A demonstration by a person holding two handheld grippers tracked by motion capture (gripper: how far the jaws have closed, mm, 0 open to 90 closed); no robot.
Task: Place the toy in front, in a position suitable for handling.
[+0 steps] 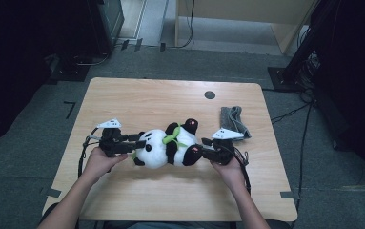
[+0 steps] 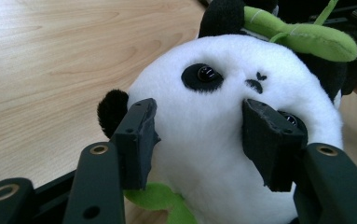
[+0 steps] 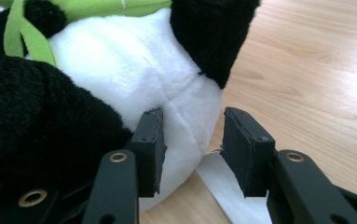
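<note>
Panda toy (image 1: pixel 163 147) lying on its back near the middle of the worktop (image 1: pixel 137 98), between two grippers.
Left gripper (image 1: pixel 133 144): jaws clamp the head. Right gripper (image 1: pixel 205 149): jaws part-open around the white rump, grip uncertain.

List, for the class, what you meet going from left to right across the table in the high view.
left gripper → panda plush → right gripper → grey cloth

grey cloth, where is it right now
In the high view the grey cloth lies on the table's right side, just beyond the right gripper and right of the toy panda.
</note>
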